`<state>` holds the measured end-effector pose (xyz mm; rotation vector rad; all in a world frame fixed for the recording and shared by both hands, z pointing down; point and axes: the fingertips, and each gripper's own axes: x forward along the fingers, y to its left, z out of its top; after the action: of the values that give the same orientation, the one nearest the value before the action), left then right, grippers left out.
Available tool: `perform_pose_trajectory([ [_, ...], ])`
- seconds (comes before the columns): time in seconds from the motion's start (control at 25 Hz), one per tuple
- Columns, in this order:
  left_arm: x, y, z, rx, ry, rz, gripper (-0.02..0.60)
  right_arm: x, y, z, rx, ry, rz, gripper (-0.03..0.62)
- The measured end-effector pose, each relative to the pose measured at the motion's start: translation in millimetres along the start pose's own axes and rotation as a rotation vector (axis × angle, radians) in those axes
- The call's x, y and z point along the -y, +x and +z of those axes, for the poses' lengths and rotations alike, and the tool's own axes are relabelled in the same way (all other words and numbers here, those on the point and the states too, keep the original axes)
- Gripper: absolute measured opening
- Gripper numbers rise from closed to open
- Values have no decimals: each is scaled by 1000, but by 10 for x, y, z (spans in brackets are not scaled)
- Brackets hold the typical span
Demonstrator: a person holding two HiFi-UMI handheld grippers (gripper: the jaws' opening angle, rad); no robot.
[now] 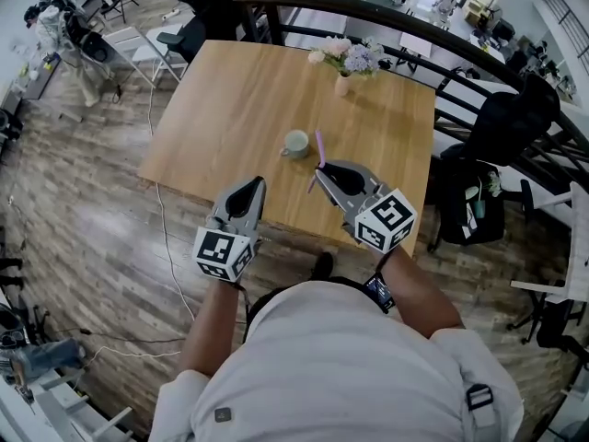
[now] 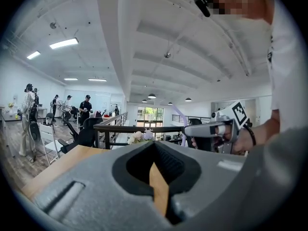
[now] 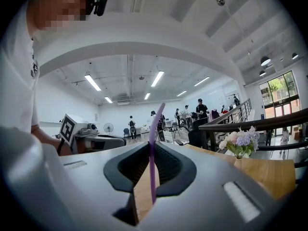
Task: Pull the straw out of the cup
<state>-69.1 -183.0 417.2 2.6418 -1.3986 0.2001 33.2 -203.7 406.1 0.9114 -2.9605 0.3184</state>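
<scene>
Head view — straw (image 1: 320, 148) clear of cup (image 1: 295, 143)

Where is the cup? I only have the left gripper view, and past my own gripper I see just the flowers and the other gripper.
Observer: In the head view, the cup stands upright on the table, just left of the right gripper.
Operator: Is the straw in it?
Observer: No. The right gripper view shows the purple straw clamped between that gripper's jaws.
Operator: Is it touching the cup anywhere?
Observer: No. In the head view the straw sits to the right of the cup, with a gap of bare table between them.
</scene>
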Motion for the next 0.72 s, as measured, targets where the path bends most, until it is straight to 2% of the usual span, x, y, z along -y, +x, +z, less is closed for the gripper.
perform_pose_trajectory([
  [0.72,273,-2046,-355,16,18,-109,5,-1888,-531,-238,71,-18,-165,41],
])
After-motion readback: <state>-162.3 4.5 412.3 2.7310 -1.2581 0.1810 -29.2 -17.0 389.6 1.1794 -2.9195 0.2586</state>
